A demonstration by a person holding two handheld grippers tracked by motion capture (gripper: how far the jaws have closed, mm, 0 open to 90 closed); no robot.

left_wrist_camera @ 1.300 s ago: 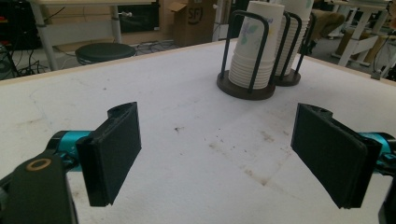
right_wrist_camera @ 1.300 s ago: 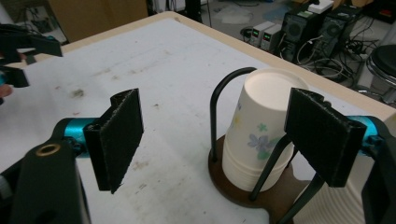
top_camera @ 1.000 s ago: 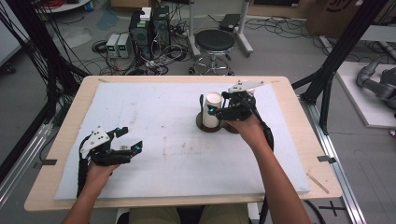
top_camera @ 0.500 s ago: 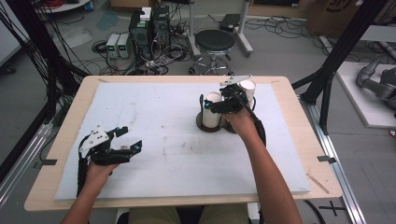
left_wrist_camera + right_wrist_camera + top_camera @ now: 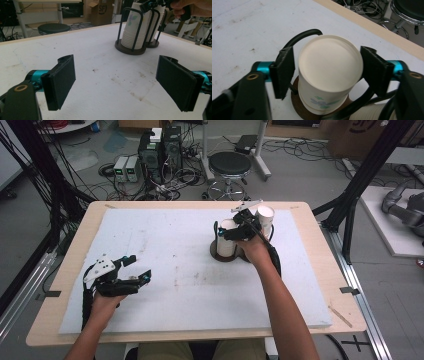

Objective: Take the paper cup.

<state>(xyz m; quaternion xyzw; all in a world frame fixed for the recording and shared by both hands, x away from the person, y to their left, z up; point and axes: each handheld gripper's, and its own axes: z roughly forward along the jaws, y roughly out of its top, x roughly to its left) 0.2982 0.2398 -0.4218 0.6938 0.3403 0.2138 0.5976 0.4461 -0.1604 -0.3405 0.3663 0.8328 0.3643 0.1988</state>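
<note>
Two stacks of upside-down white paper cups stand in black wire holders on round brown bases. My right gripper (image 5: pixel 234 229) sits over the left stack (image 5: pixel 226 245). Its jaws have just been closing, and the pads (image 5: pixel 284 68) now press both sides of the top cup (image 5: pixel 329 72). The other stack (image 5: pixel 264 216) stands free just behind and to the right. My left gripper (image 5: pixel 142 270) rests low at the table's front left, open with nothing between its pads (image 5: pixel 62 80). From there I see the stacks (image 5: pixel 131 27) and the right gripper (image 5: pixel 153 3) across the table.
A white foam sheet (image 5: pixel 165 250) covers the wooden table (image 5: pixel 320 270), stained in the middle. Behind the table stand a black stool (image 5: pixel 230 165), computer boxes and cables on the floor. Black frame struts (image 5: pixel 360 185) rise at the right.
My right gripper has slid left from the right stack to the left one, sunk slightly, and its jaws have closed in on the top cup. The left hand has stayed still.
</note>
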